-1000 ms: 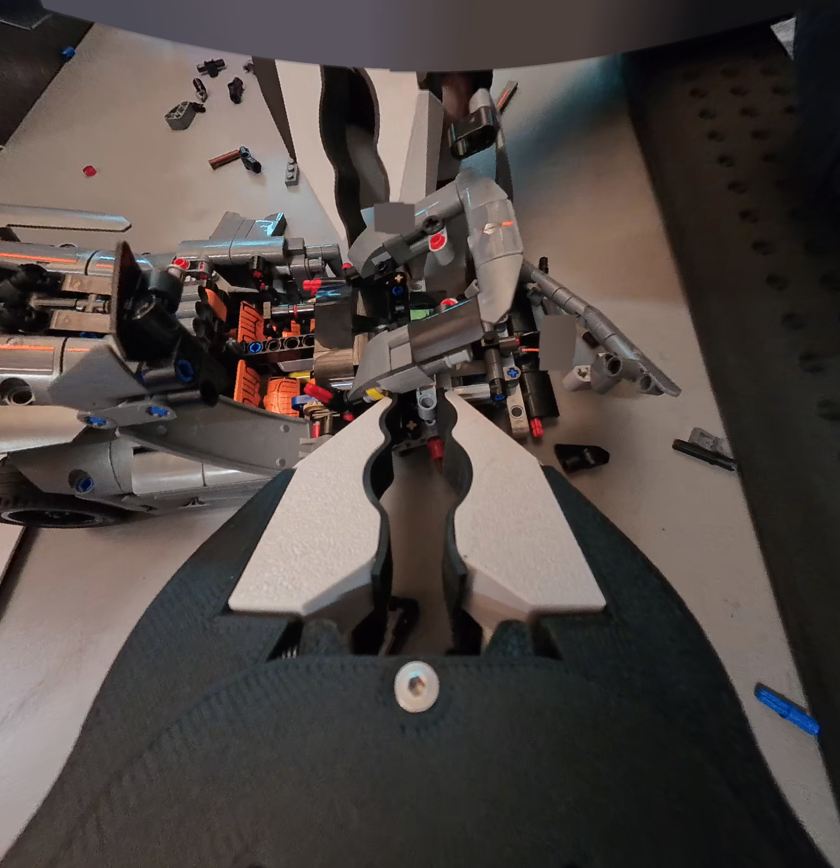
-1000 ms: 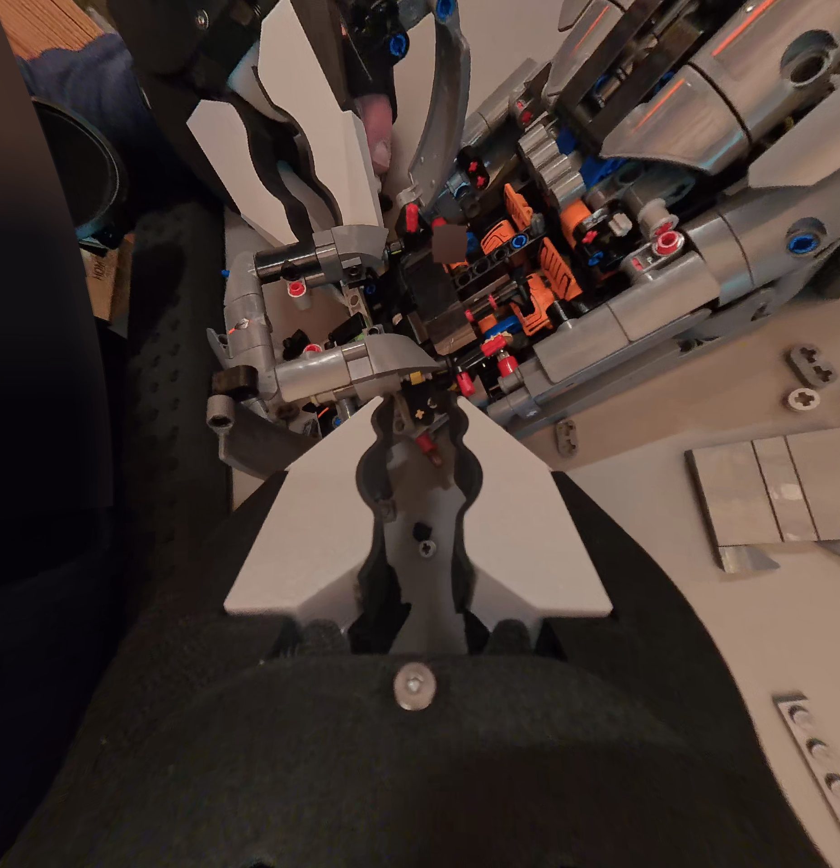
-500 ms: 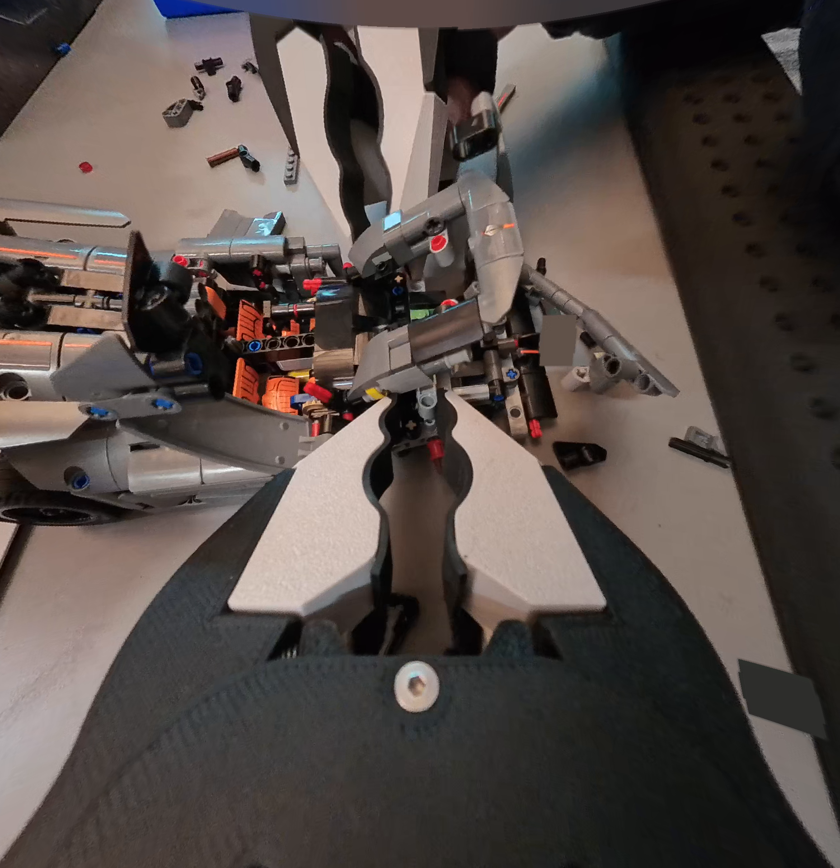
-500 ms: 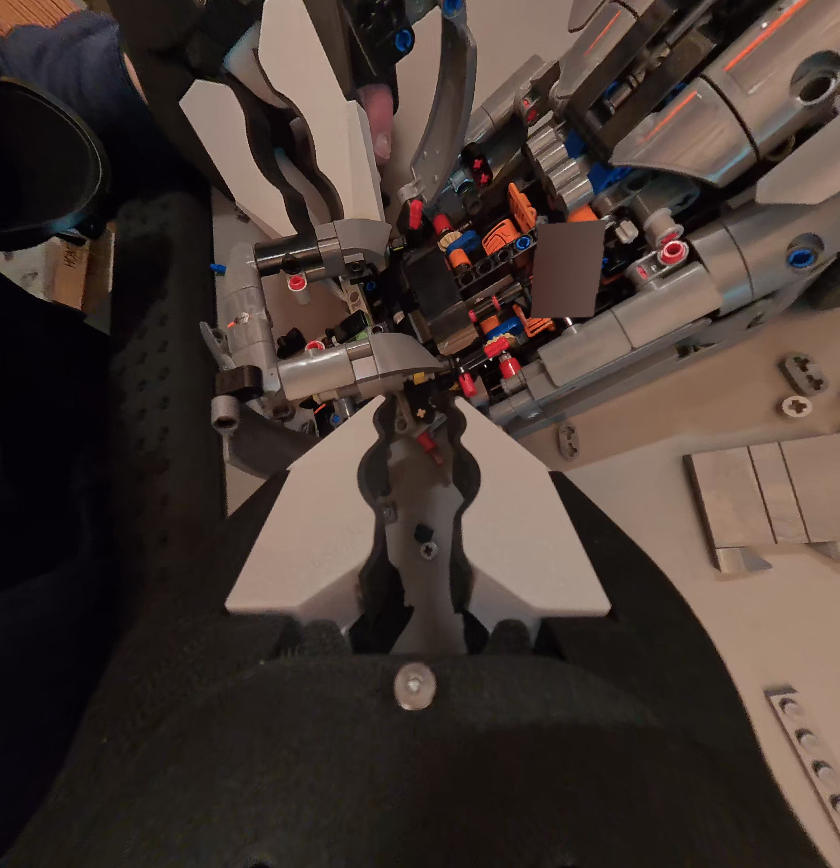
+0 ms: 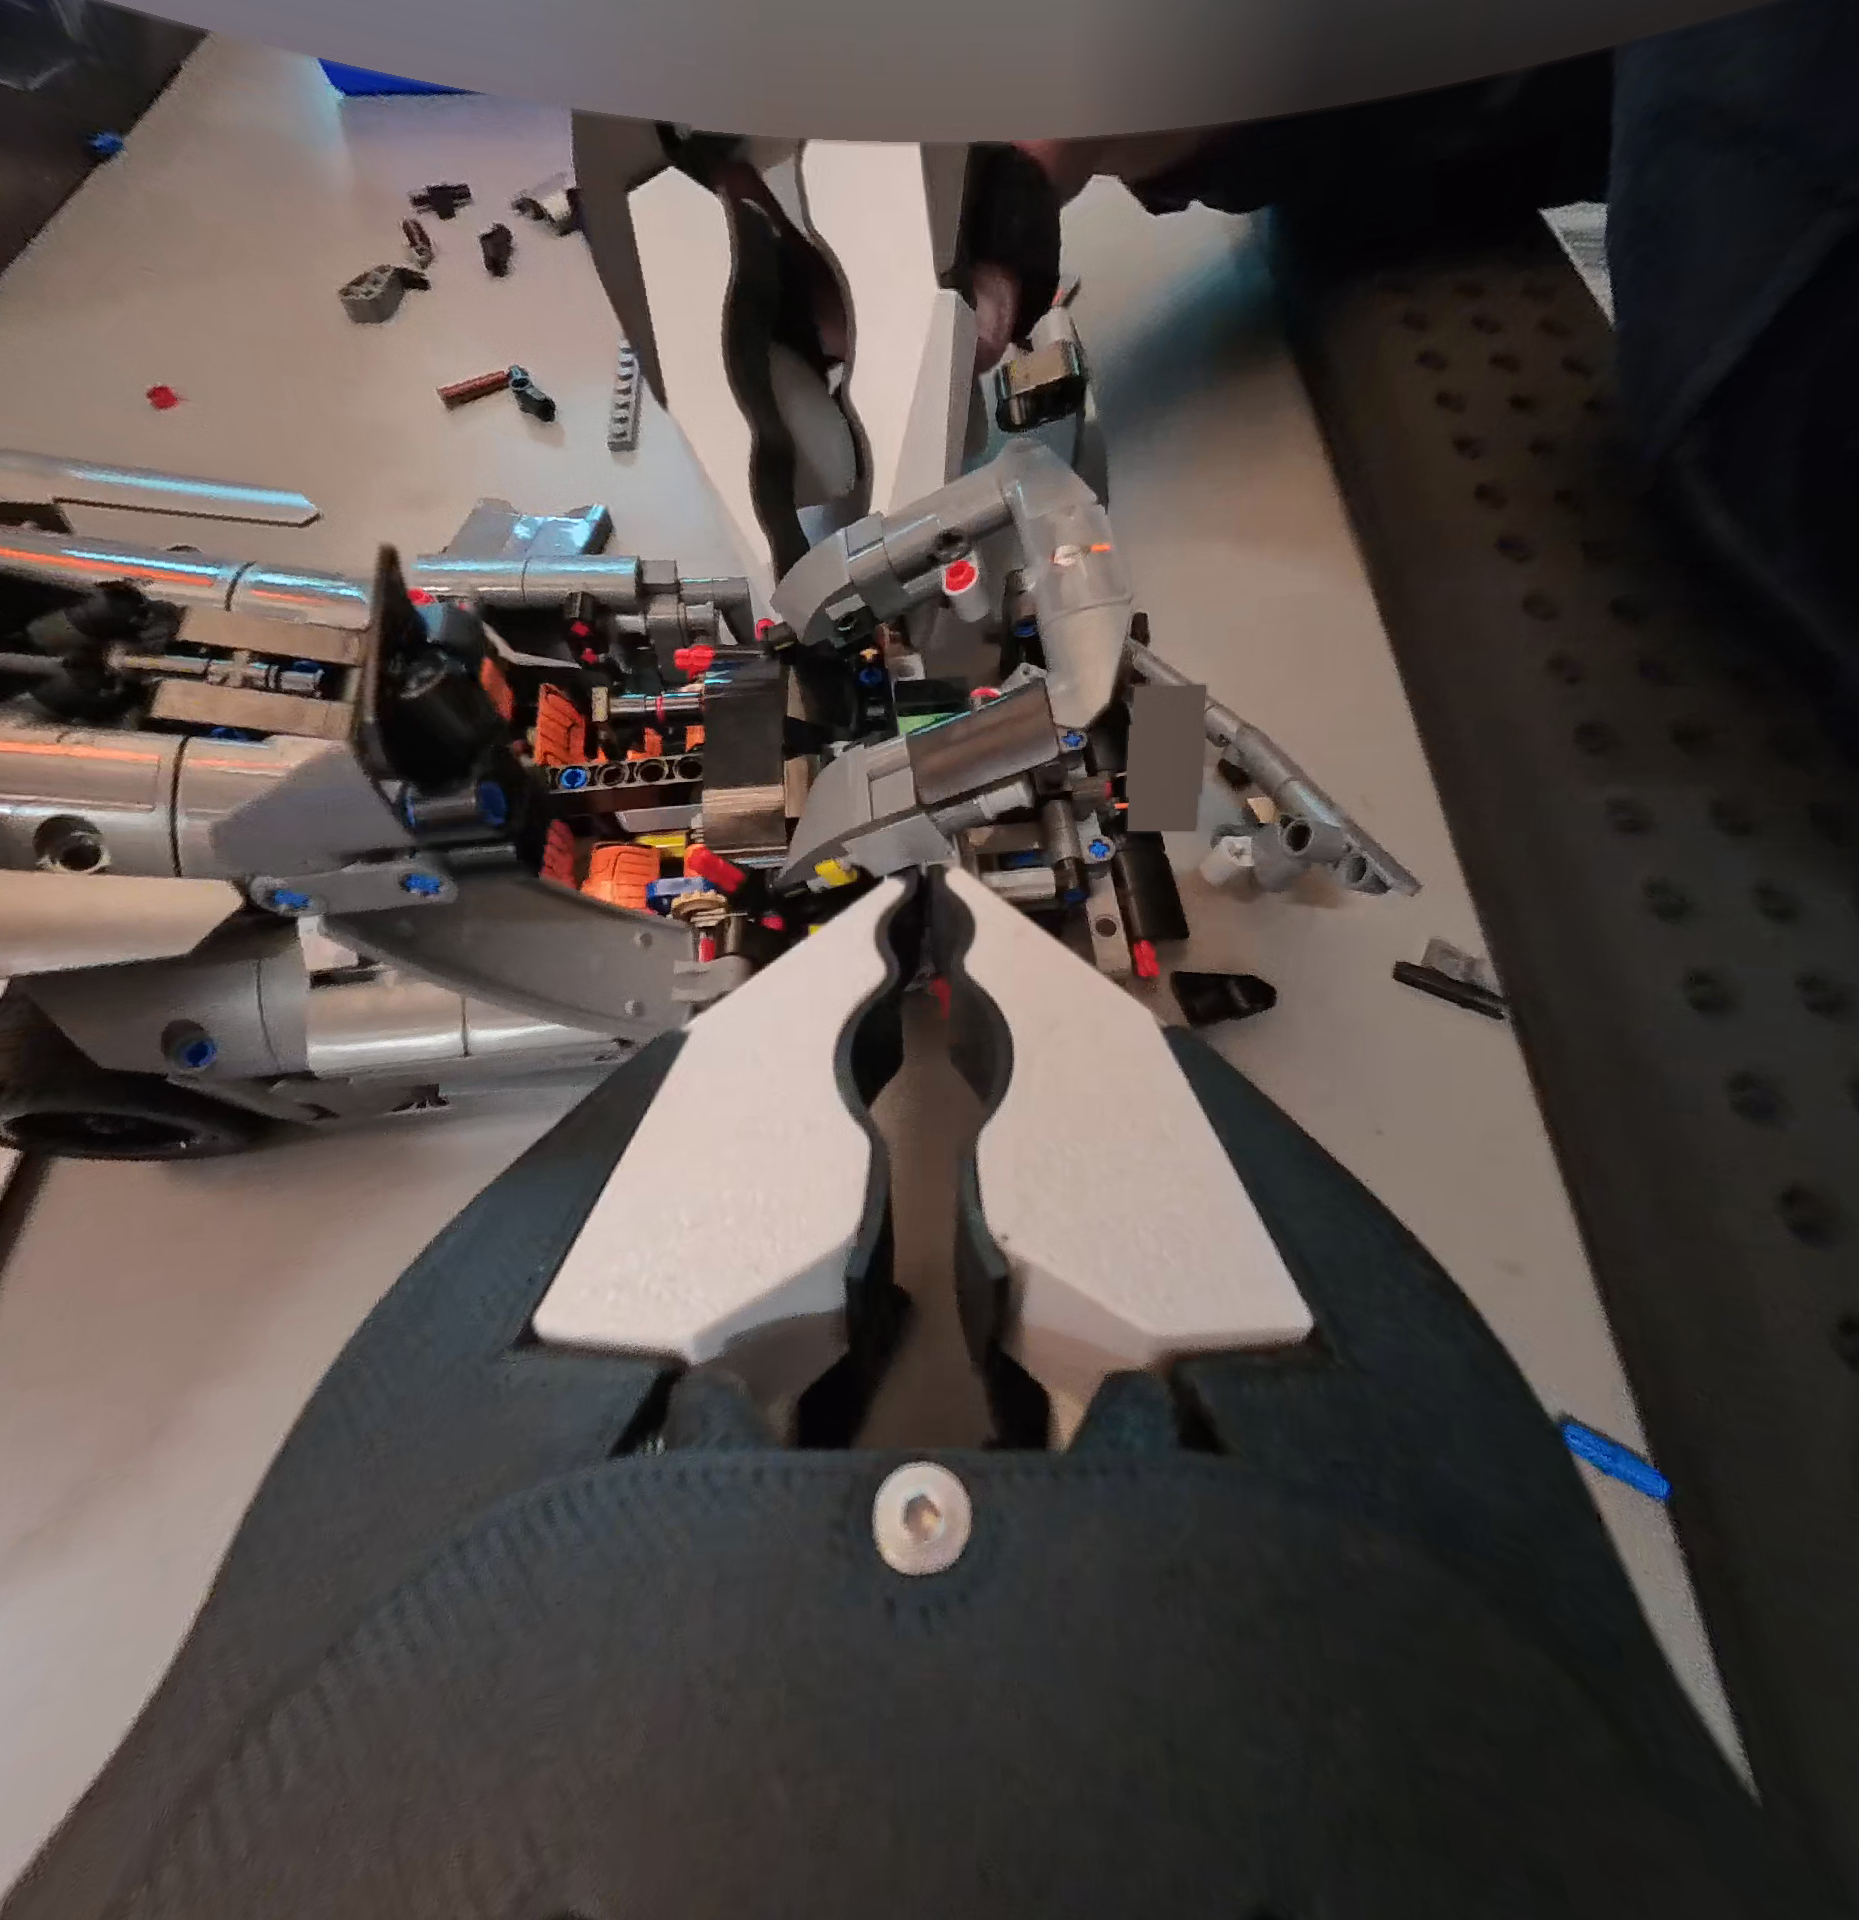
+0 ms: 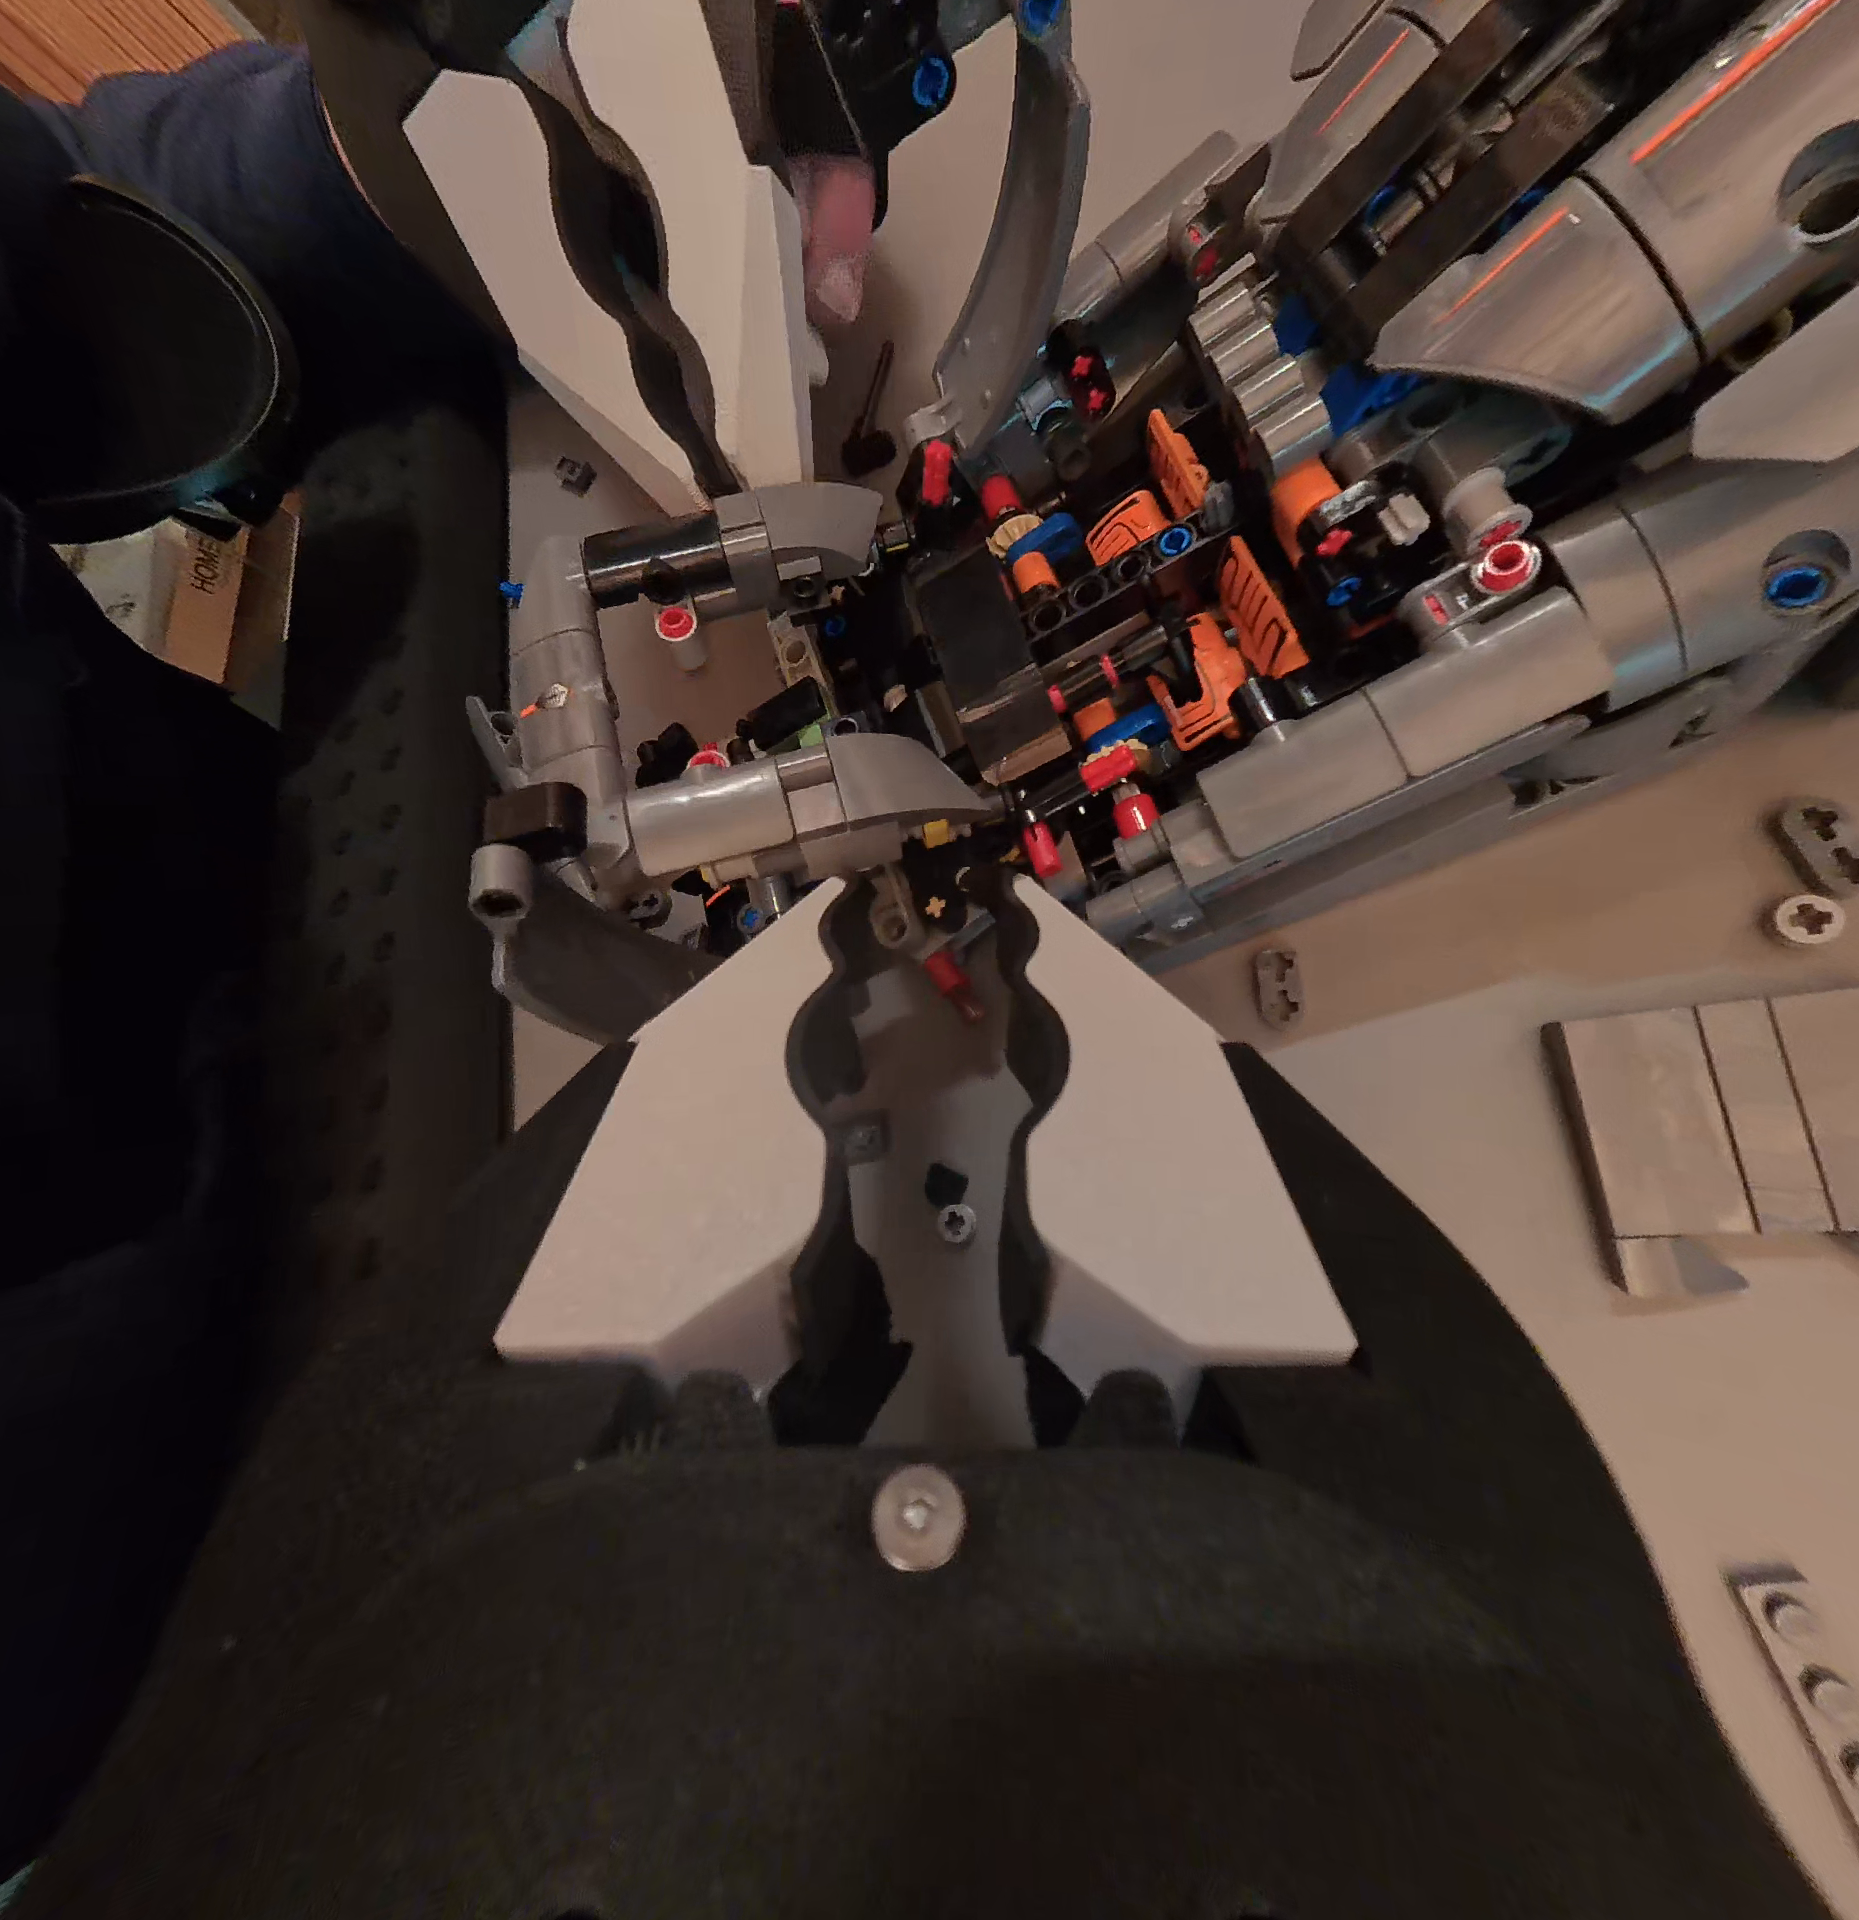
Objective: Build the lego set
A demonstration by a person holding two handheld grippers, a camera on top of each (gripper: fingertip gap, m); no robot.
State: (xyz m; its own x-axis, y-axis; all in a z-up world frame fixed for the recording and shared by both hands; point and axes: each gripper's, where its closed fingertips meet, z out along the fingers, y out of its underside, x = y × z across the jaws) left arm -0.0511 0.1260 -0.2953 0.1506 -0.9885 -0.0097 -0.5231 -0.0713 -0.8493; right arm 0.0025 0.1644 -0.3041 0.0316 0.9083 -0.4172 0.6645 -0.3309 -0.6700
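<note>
On the pale bench (image 5: 1268, 582): one part-built grey lego car (image 5: 281, 748), lying lengthwise, orange and black inner parts exposed, black wheel (image 5: 83, 1127) at the near side.

Left tongs (image 5: 923, 883): tips pressed nearly together at the grey curved panel (image 5: 883, 821) of the car's open end; whether a piece is pinched between them cannot be told.

Right tongs (image 6: 925, 894): spread, tips either side of a small black piece (image 6: 935, 904) with a red pin (image 6: 951, 977), at the same end of the car.

Loose items: blue pin (image 5: 1616, 1460) near the bench edge; flat grey plates (image 6: 1725, 1122); scattered small dark pieces (image 5: 385, 291).
</note>
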